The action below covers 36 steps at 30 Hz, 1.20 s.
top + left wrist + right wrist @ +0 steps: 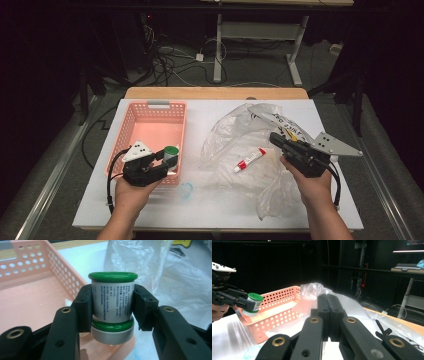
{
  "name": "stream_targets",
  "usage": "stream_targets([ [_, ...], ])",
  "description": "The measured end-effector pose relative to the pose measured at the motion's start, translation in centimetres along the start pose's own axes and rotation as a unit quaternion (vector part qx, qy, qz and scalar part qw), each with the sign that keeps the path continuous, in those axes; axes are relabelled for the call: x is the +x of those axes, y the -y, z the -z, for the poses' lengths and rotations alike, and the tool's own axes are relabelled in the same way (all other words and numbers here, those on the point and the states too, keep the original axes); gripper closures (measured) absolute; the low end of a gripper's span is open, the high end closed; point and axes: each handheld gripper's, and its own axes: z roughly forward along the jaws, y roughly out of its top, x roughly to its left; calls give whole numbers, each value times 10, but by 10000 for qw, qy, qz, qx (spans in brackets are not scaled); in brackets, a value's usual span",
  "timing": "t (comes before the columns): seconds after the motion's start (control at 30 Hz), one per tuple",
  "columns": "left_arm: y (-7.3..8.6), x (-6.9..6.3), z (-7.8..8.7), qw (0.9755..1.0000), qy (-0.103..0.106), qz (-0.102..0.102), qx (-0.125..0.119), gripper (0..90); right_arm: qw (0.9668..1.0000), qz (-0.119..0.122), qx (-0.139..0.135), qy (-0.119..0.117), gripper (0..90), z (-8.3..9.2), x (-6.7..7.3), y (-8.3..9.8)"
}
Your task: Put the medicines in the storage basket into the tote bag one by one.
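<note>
The table (150,210) is white, with a wooden strip along its far edge. A large clear plastic bag (235,145) lies crumpled over its right half, printed with dark lettering near its 1 o'clock corner. Inside or on it, toward the table's centre, lies a small white tube (250,160) with a red cap, pointing toward 2 o'clock.

At 9 o'clock from the bag sits a pink perforated basket (150,112), rectangular, with a handle slot on its far wall. Its floor looks bare in the high view.

The left gripper (167,157) is clenched on a jar (112,307) over the basket's near right corner, at about 5 o'clock of the basket. The jar is a short cylinder with a green rim at top, a white label with small dark print, a green band below and a grey-white cap at the bottom. The two jaws press its label from either side, and it stands roughly upright, held above the basket rim.

The right gripper (328,315) hangs above the bag at 3 o'clock of the table; its jaws are pressed together with nothing between them.

A small bluish clear disc (186,190) lies on the table at 6 o'clock of the basket, just beside its near wall.
</note>
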Motion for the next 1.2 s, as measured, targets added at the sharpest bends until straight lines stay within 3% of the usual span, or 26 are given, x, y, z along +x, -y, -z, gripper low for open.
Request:
stream_targets([
  [0.6,-2,-32,-25,9984,440,-289,188,538,10000,55,20,-34,900,-1,3,-1],
  [1.2,4,-56,-53,9949,671,-575,488,538,9999,88,75,-100,900,-6,9,1],
])
